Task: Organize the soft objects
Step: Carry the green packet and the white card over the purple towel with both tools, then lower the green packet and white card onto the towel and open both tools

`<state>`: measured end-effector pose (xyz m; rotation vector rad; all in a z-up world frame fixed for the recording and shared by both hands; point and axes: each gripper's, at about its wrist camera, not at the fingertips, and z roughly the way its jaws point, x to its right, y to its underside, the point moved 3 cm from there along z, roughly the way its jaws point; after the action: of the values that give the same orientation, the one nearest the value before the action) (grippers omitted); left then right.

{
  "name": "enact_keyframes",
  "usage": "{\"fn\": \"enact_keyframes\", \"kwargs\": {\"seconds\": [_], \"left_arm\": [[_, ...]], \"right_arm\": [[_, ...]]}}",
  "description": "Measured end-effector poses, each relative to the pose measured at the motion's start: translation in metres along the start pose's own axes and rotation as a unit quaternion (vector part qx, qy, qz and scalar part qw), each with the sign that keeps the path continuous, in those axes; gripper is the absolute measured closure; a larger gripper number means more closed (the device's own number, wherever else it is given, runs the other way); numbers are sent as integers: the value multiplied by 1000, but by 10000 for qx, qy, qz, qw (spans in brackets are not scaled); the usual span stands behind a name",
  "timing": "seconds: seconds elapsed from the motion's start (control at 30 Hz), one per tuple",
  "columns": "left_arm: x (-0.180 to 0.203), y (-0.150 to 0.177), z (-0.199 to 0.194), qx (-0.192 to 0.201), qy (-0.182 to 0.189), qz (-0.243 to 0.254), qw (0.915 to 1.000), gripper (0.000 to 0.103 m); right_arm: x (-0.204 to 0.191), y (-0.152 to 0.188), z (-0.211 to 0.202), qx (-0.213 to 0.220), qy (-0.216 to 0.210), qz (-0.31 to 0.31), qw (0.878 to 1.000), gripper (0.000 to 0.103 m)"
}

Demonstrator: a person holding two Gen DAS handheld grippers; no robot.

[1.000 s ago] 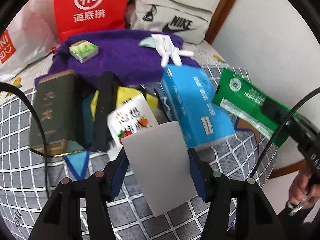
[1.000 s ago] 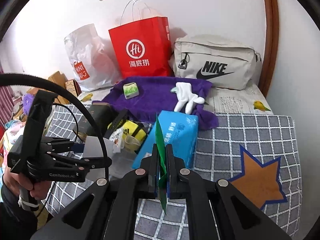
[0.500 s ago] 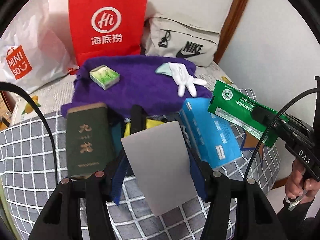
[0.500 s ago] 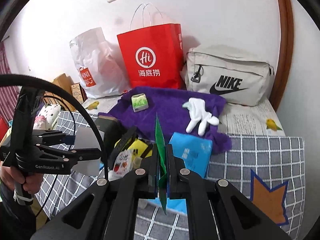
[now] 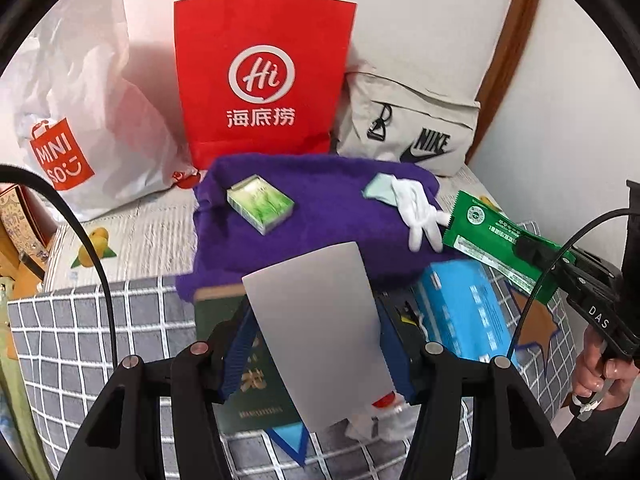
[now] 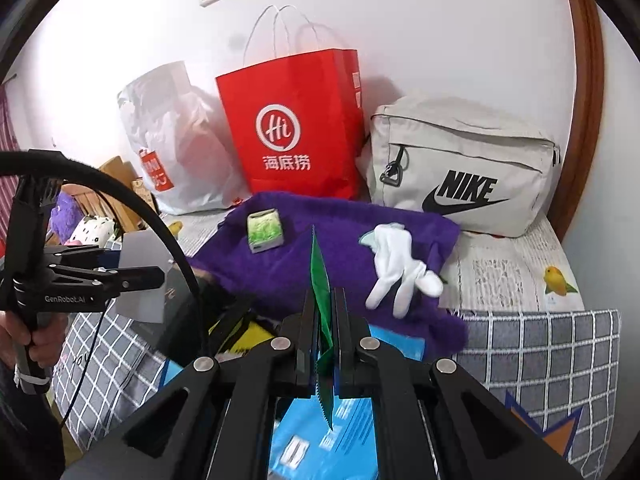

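Two grips: left gripper (image 5: 316, 344) fingers clamp smooth grey pouch (image 5: 316, 336) — right gripper (image 6: 325, 312) fingers pinch thin glossy green packet (image 6: 321, 280).

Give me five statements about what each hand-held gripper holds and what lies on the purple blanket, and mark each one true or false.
1. The right hand-held gripper is shut on a green packet. True.
2. The left hand-held gripper is empty. False: a grey pouch sits between its fingers.
3. A white glove lies on the purple blanket. True.
4. The small green box rests on the blue tissue pack. False: it rests on the purple blanket.
5. The red paper bag lies flat on the bed. False: it stands upright against the wall.
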<state>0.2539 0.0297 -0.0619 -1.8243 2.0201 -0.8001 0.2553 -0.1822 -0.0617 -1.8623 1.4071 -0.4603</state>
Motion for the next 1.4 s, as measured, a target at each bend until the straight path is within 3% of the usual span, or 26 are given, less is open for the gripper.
{"fn": "enact_keyframes", "kwargs": {"seconds": [0.43,0.73,1.03,1.13,1.4], "left_arm": [[-28,-37,30,-118,41,-219,9997,47],[-45,-57,66,-328,-5,-289,9990,47],[-54,-82,103,-558,52,-283,9980,47],[-59,-82,122,-717,-83,-229,9971,47],[-60,-69,150,-1119,-150,-143,9935,44]], "right_arm": [[25,-25,54,-93,67,84,9999,98],[37,-31,111,-432,51,171,9989,98],[51,-30,149,-940,327,229,9948,98],[55,-26,155,-1078,505,158,9928,98],[55,-23,155,-1177,460,124,9919,98]]}}
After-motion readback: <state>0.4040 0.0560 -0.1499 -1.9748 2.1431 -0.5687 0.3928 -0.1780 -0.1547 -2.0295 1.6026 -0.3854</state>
